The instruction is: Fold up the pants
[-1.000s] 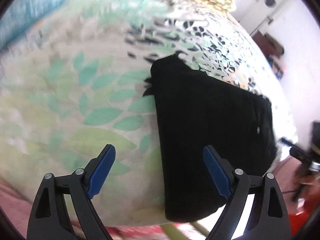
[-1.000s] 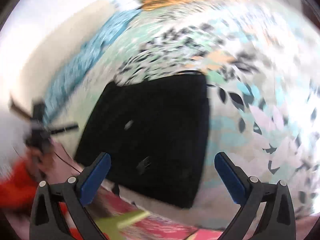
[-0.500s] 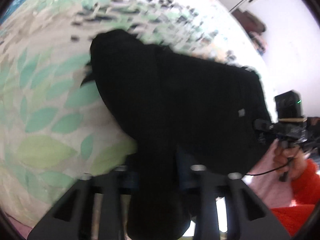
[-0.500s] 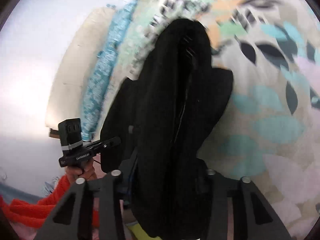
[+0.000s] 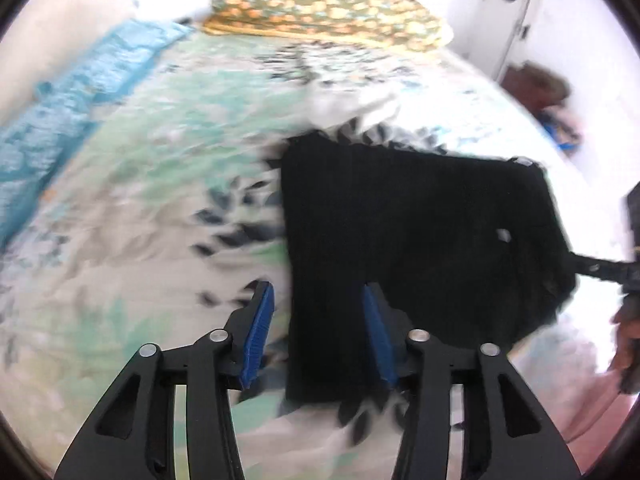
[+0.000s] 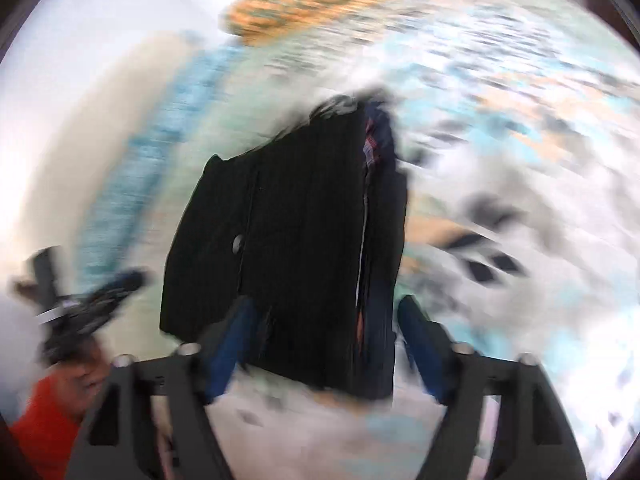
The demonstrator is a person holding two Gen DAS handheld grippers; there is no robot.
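Note:
The black pants (image 5: 420,232) lie folded in a rough rectangle on the leaf-print bedspread (image 5: 160,184). My left gripper (image 5: 316,290) hangs just over their near left corner, jaws opening. The pants' left edge runs between the blue pads (image 5: 258,332), which stand apart from the cloth. In the blurred right wrist view the same pants (image 6: 304,220) show layered edges on their right side. My right gripper (image 6: 325,303) straddles their near right part, its jaws opening too and the pads not pressing on the fabric.
A yellow-orange patterned pillow (image 5: 320,12) lies at the bed's far end and a blue blanket (image 5: 80,92) along its left side. The right gripper's body (image 5: 600,272) and a hand (image 5: 628,340) show at the right edge. A red sleeve (image 6: 40,432) is at lower left.
Half a second ago both grippers were shut on bunched, lifted black cloth. Now the pants lie flat and folded farther up the bed, and both pairs of jaws have let go.

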